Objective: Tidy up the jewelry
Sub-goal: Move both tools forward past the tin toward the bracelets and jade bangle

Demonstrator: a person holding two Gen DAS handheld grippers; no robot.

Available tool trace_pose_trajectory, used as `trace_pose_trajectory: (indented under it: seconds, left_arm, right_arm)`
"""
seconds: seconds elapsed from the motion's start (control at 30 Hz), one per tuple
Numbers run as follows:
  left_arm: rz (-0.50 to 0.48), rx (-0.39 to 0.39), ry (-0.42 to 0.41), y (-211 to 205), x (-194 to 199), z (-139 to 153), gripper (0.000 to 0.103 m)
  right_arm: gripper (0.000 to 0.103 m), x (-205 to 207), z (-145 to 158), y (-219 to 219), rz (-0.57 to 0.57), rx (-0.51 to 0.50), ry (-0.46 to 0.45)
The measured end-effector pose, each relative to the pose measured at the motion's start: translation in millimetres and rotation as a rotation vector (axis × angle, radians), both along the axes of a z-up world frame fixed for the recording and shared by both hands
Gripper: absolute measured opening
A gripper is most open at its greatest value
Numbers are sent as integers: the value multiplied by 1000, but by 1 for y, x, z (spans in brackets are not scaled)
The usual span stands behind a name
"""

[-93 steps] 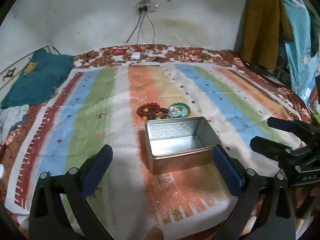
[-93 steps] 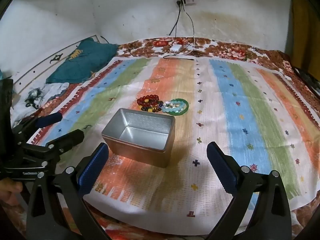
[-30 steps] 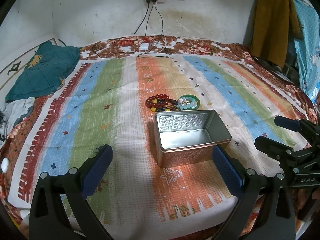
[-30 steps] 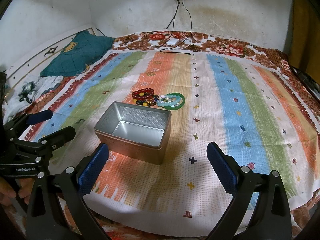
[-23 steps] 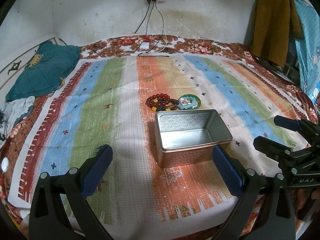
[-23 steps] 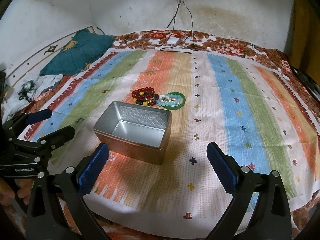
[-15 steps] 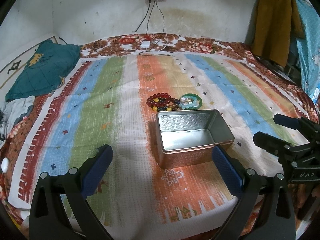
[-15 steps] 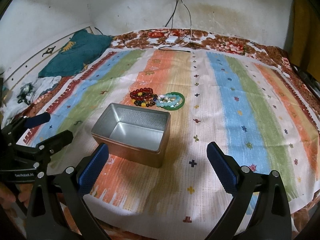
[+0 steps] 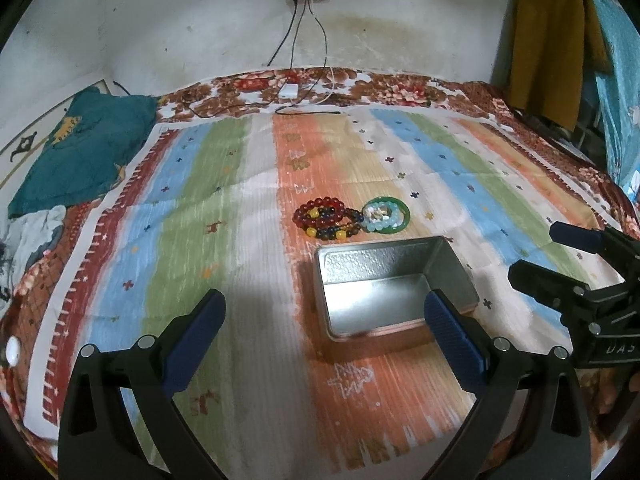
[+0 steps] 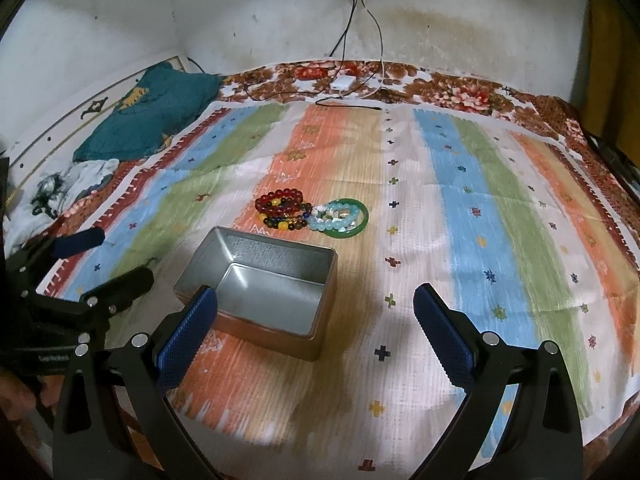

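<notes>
An empty silver metal tin (image 9: pixel 392 284) (image 10: pixel 260 284) stands open on the striped cloth. Just beyond it lie dark red and multicoloured bead bracelets (image 9: pixel 324 222) (image 10: pixel 282 208) touching a green bangle with pale blue beads (image 9: pixel 386 220) (image 10: pixel 342 218). My left gripper (image 9: pixel 324 320) hovers open in front of the tin, its right finger beside the tin's near right corner. My right gripper (image 10: pixel 314 316) is open too, its left finger over the tin's near left corner. Each gripper shows at the edge of the other's view, the right gripper (image 9: pixel 568 264) and the left gripper (image 10: pixel 100 260), both empty.
The striped cloth (image 9: pixel 192 240) covers a floral bedspread (image 10: pixel 460 92). A teal cushion (image 9: pixel 76 160) and crumpled clothes (image 10: pixel 76 184) lie at the left. Cables and a white charger (image 9: pixel 290 90) run from a wall socket. Clothes hang at the right (image 9: pixel 552 40).
Both grippers have moved forward and lower toward the tin, which now looks larger and sits between the fingertips. Tin and bracelets have not moved.
</notes>
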State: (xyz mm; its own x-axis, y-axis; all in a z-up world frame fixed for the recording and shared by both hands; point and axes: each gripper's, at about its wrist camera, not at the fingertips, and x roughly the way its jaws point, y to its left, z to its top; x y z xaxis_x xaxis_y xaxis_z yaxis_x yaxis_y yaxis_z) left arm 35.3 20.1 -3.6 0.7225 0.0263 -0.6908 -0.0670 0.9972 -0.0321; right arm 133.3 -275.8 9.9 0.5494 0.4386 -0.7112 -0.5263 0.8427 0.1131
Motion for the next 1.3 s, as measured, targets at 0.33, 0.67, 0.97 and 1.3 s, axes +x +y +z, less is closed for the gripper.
trace_pose_trajectory:
  seconds: [0.33, 0.67, 0.97, 1.3]
  left_arm:
    - [32, -6, 69, 15, 41, -1, 97]
    - [34, 5, 99, 23, 82, -5, 97]
    - [57, -42, 149, 39, 110, -16, 97]
    - [71, -82, 202, 52, 144, -30, 97]
  right_arm:
    - [100, 30, 2, 11, -12, -11, 36]
    - [100, 66, -4, 21, -41, -39, 82]
    - [100, 99, -12, 27, -70, -63, 126]
    - [100, 126, -25, 35, -89, -45, 222]
